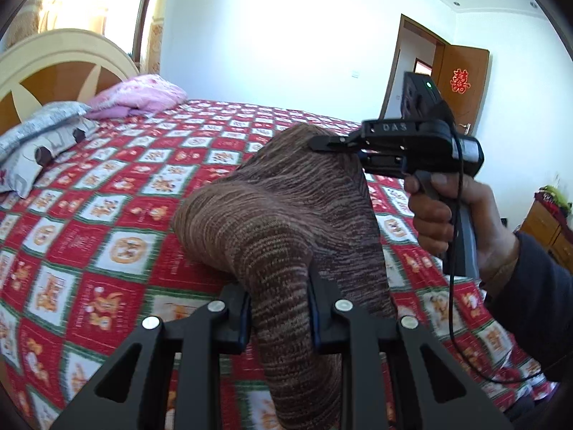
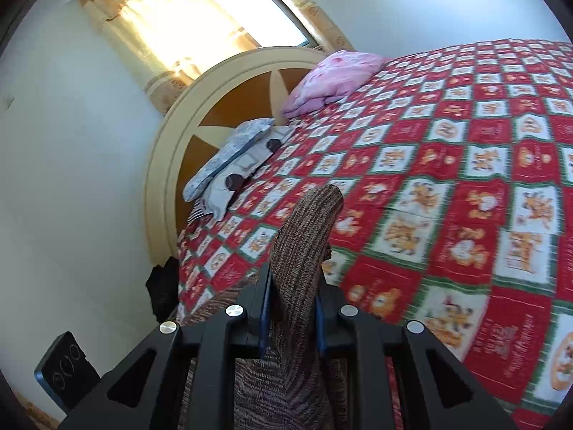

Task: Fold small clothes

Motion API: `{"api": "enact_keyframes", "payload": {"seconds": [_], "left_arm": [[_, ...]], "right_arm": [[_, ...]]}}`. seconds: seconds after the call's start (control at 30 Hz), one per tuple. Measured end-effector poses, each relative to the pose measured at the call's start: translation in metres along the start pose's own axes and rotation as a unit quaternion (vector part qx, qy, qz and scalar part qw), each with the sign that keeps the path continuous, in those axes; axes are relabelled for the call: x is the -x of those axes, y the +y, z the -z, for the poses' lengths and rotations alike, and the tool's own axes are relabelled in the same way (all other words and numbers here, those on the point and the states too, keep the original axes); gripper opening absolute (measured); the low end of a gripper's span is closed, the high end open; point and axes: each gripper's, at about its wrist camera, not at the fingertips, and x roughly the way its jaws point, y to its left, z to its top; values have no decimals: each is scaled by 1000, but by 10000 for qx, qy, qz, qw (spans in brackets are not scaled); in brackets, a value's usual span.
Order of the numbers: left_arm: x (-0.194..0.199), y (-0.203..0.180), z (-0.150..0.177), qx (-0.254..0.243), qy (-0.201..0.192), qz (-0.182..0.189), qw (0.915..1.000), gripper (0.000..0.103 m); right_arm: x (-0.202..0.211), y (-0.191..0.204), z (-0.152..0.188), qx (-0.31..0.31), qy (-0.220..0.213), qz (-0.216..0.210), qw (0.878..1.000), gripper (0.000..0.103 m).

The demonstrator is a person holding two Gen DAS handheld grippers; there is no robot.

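Left wrist view: left gripper (image 1: 279, 308) clamped on a fold of the brown knit garment (image 1: 286, 200), which is raised above the red patterned bedspread (image 1: 118, 193); only here appear the right gripper (image 1: 331, 143), pinching the garment's upper edge, the hand (image 1: 447, 222) holding it, and the door (image 1: 462, 86). Right wrist view: only here appear the window (image 2: 250, 3) and a phone (image 2: 66, 372). No containers visible.

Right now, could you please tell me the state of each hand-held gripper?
Left hand-held gripper: shut on the brown knit garment.
Right hand-held gripper: shut on the same garment, at another part.
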Motion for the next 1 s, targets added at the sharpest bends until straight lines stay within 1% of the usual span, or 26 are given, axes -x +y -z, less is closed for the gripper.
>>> {"api": "enact_keyframes", "payload": {"seconds": [0.2,0.27,0.4,0.47,0.53,0.57,0.6,0.63,0.67,0.7,0.77,0.83,0.87,0.9,0.97,1.0], "left_arm": [[13,19,8,-11,-70,-335,9994,26],[14,28,12,128,-62,-427,9990,26],[6,43,31,650,130,-521,9964,26],[-4,46,45,892,278,-609,9938,26],[-11,45,57,908,387,-720,9925,26],[-13,43,62,905,404,-725,9924,27],[-14,40,65,881,406,-749,9925,29],[-14,38,66,840,411,-785,9925,30],[-14,37,67,783,415,-822,9927,34],[-13,36,66,747,406,-861,9927,37],[-4,39,63,763,380,-817,9930,37],[12,44,59,841,207,-726,9936,40],[26,49,53,841,-52,-746,9936,44],[32,52,50,816,-208,-791,9933,55],[43,63,37,735,-509,-945,9915,70],[43,72,30,722,-639,-1064,9896,71]], "right_arm": [[-38,31,-5,205,204,-239,9993,20],[-53,35,-5,229,322,-234,9989,20],[-85,35,2,290,596,1,9978,20],[-104,27,10,228,852,81,9961,20],[-121,19,20,272,1043,356,9935,20],[-126,15,24,276,1098,444,9926,24],[-130,9,29,231,1132,505,9920,24],[-132,2,33,116,1151,558,9917,30],[-131,-7,37,-39,1208,612,9908,40],[-129,-12,40,-122,1243,638,9901,43],[-115,-21,47,-220,1288,591,9897,43],[-90,-29,55,-287,1314,519,9896,44],[-78,-32,59,-368,1333,454,9893,46],[-64,-35,64,-479,1351,332,9891,48],[-39,-37,78,-657,1414,115,9877,53],[-30,-37,87,-698,1478,10,9865,54]]}}
